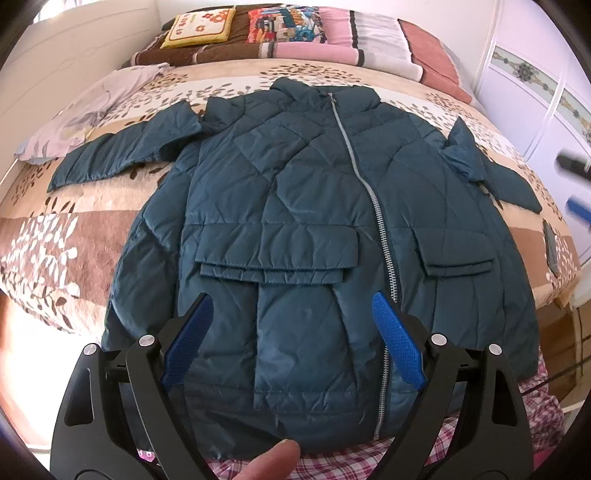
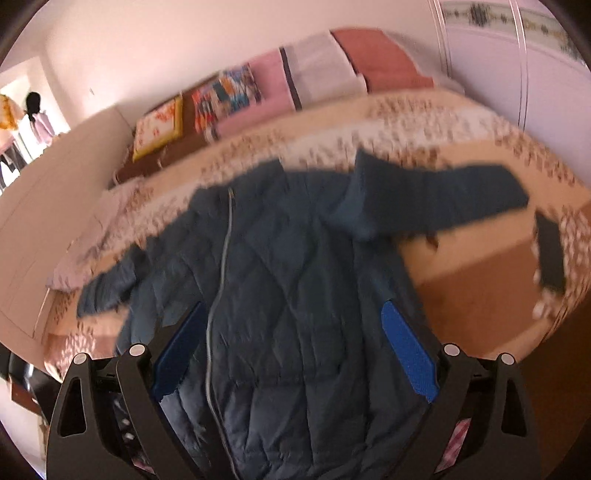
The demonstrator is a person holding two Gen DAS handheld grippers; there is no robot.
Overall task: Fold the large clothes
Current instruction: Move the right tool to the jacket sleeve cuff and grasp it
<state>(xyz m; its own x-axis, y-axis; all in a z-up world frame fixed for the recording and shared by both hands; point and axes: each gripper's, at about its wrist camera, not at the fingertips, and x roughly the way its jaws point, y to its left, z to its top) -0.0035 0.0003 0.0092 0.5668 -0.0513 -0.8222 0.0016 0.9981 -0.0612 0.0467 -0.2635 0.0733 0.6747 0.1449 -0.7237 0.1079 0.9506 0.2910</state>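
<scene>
Lying face up across the bed (image 1: 55,236), the teal quilted jacket (image 1: 295,206) is spread flat with its zipper (image 1: 373,206) closed and running from the far collar to the near hem, a layout that suits folding. In the left wrist view the left tool (image 1: 291,306) hovers over the lower front panel with its blue pads spread wide, released and holding nothing; a fingertip (image 1: 273,461) of the person shows at the near edge. The left sleeve (image 1: 122,151) stretches out to the left over the floral blanket, while the right sleeve (image 1: 495,166) bends away to the right. The hem hangs at the near edge of the bed, over a checked fabric (image 1: 498,424). A lilac garment (image 1: 92,110) lies far left, close to the sleeve cuff, and pillows (image 1: 295,33) line the far side. A dark phone-like slab (image 1: 550,247) rests near the right edge. The right tool (image 1: 576,184) appears as a blur at far right.

Seen from the right wrist, blurred by motion, the right tool (image 2: 295,332) is likewise open and empty above the jacket (image 2: 295,277) body. The right sleeve (image 2: 443,199) reaches right toward the dark slab (image 2: 550,254). Bare blanket lies right of the body, giving room to swing that sleeve inward; on the left the lilac garment (image 2: 99,236) crowds the other cuff. My guess is that the sleeves get folded in first.
</scene>
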